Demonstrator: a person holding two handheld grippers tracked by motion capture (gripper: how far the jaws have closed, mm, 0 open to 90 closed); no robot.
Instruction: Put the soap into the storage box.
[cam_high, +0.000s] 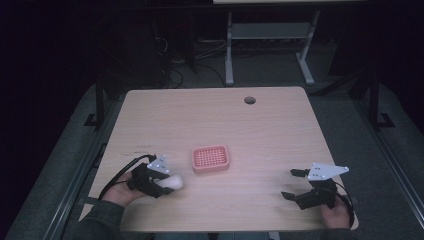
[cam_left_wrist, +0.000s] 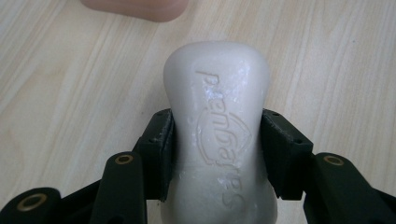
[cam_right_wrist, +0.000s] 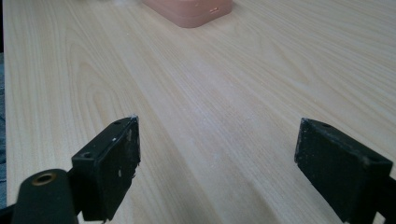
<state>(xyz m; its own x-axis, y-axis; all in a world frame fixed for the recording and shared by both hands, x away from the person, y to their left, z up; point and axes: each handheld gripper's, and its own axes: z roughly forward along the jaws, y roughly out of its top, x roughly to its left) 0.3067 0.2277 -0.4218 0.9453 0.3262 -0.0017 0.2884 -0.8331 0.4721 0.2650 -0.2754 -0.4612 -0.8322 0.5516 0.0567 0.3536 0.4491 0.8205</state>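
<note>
A white bar of soap (cam_left_wrist: 219, 121) with embossed lettering sits between the black jaws of my left gripper (cam_left_wrist: 217, 140), which is shut on its narrow middle. In the high view the left gripper (cam_high: 167, 184) holds the soap (cam_high: 175, 181) low over the table's front left. A pink soap dish (cam_high: 210, 158) with a grid top lies on the wood just right of and beyond it; its edge (cam_left_wrist: 135, 8) shows at the top of the left gripper view. My right gripper (cam_high: 292, 184) stands open at the front right, with bare wood between its jaws (cam_right_wrist: 217, 158). The pink dish (cam_right_wrist: 189, 11) lies far ahead of it.
The wooden table (cam_high: 260, 130) has a round cable hole (cam_high: 249, 100) near its far edge. A white desk frame (cam_high: 270, 45) and cables stand on the dark floor beyond. Bare wood lies between the two grippers.
</note>
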